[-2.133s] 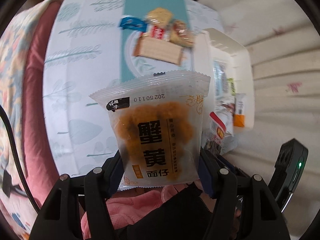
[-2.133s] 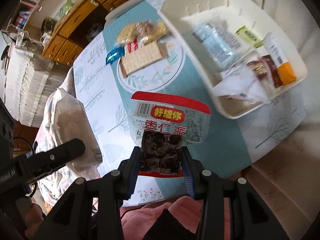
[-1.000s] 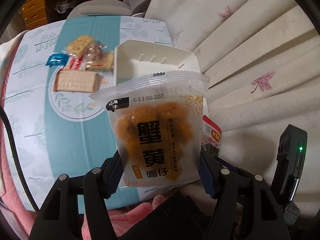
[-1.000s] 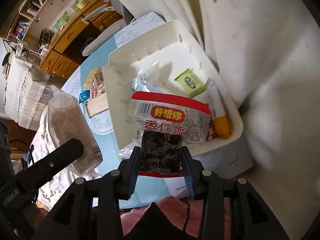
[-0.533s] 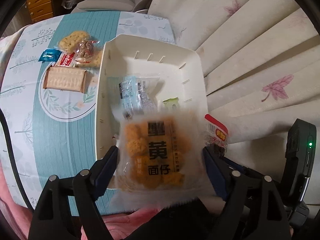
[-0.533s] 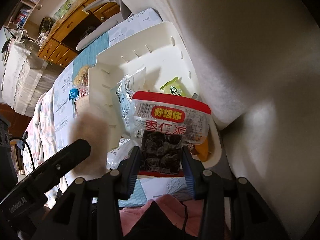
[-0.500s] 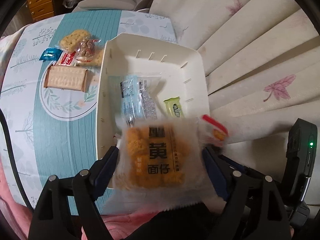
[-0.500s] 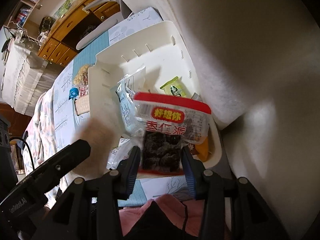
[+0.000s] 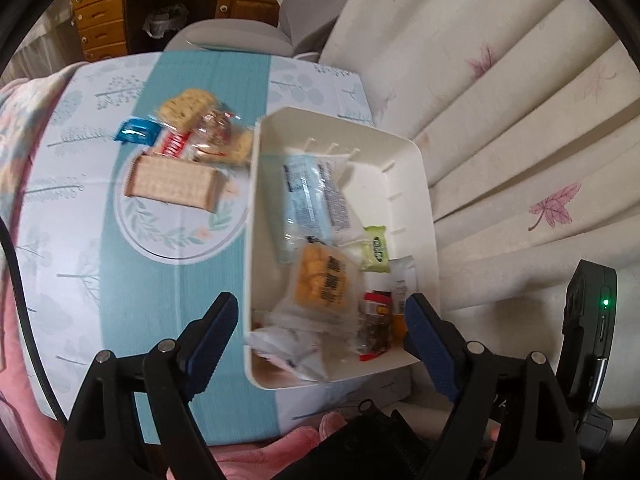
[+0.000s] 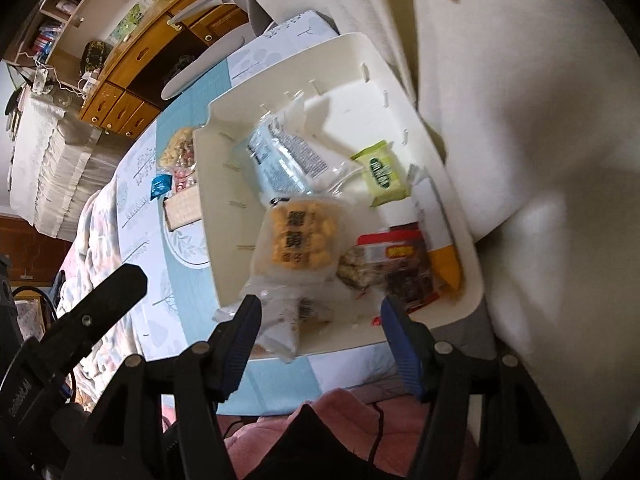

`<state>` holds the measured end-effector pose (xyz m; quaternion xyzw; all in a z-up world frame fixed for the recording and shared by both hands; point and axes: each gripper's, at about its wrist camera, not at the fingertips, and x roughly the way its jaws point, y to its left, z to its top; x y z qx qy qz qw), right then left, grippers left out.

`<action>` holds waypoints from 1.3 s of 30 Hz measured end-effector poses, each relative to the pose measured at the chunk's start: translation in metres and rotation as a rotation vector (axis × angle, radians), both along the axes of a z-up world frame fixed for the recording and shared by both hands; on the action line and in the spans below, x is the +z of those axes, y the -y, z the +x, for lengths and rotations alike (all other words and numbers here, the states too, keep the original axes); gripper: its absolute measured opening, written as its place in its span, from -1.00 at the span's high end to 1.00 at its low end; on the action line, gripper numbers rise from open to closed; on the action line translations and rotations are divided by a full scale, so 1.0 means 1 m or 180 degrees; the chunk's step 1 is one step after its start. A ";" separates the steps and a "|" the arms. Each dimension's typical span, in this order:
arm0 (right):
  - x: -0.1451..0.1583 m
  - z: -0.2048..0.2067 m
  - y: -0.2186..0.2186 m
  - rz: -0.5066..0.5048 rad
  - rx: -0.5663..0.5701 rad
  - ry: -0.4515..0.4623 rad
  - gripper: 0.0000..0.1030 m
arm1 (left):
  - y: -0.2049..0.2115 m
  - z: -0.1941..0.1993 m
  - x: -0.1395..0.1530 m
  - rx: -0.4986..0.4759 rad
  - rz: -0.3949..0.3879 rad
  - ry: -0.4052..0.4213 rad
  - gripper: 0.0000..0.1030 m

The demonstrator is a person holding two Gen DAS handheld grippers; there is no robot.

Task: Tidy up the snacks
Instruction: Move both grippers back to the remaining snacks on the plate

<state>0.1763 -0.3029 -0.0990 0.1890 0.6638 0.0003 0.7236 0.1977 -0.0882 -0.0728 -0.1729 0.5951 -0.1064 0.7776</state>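
Left wrist view: your left gripper [image 9: 318, 324] sits at bottom centre, fingers wide apart, nothing pinched between them. The white bin [image 9: 424, 184] fills centre-right of the frame. Inside it, the orange snack pack [image 9: 324, 280] lies at the lower middle, w/ the red-topped date pack [image 9: 376, 316] just to its right. A pale blue packet [image 9: 306, 204] is above them, a green sachet [image 9: 376, 250] to the right. On the tablecloth [image 9: 132, 280], upper left, loose snacks remain outside the bin: a cracker pack [image 9: 174, 180], a blue candy [image 9: 134, 132], a few wrapped pcs, blurred.

Right wrist view: your right gripper [image 10: 320, 320] is at bottom centre, jaws opening, pads clear of any item. Bin [image 10: 448, 184] in frame centre; orange snack pack [image 10: 300, 236] at its middle, date pack [image 10: 400, 268] touching its right side, green sachet [image 10: 382, 172] above. An orange-tipped packet [image 10: 442, 248] lies along the right wall. The left gripper's finger [image 10: 100, 304] shows at lower left.
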 end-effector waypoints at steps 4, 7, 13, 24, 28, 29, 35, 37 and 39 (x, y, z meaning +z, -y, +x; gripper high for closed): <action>0.000 -0.006 -0.020 0.0044 -0.0022 0.0012 -0.22 | -0.027 -0.006 0.009 0.0021 0.0064 0.0122 -0.64; 0.002 -0.010 -0.039 0.0060 -0.0032 0.0052 -0.22 | -0.052 -0.014 0.015 0.0007 0.0172 0.0255 -0.64; 0.002 -0.021 -0.084 0.0053 -0.0071 0.0142 -0.22 | -0.101 -0.026 0.018 -0.0051 0.0249 0.0294 -0.64; -0.002 -0.034 -0.167 -0.0022 -0.0127 0.0398 -0.22 | -0.182 -0.028 0.017 -0.0292 0.0460 0.0344 -0.64; 0.003 -0.032 -0.192 -0.0100 -0.0087 0.0610 -0.22 | -0.203 -0.016 0.015 -0.0345 0.0501 0.0333 -0.64; 0.005 -0.030 -0.198 -0.0137 -0.0052 0.0681 -0.22 | -0.208 -0.012 0.015 -0.0346 0.0533 0.0318 -0.64; 0.010 -0.012 -0.223 -0.0426 0.0208 0.0974 -0.22 | -0.224 0.013 0.016 -0.0426 0.0582 0.0332 -0.64; 0.008 -0.003 -0.230 -0.0529 0.0319 0.1063 -0.22 | -0.225 0.023 0.017 -0.0475 0.0590 0.0368 -0.64; 0.006 0.007 -0.235 -0.0601 0.0399 0.1126 -0.22 | -0.223 0.034 0.017 -0.0510 0.0635 0.0388 -0.64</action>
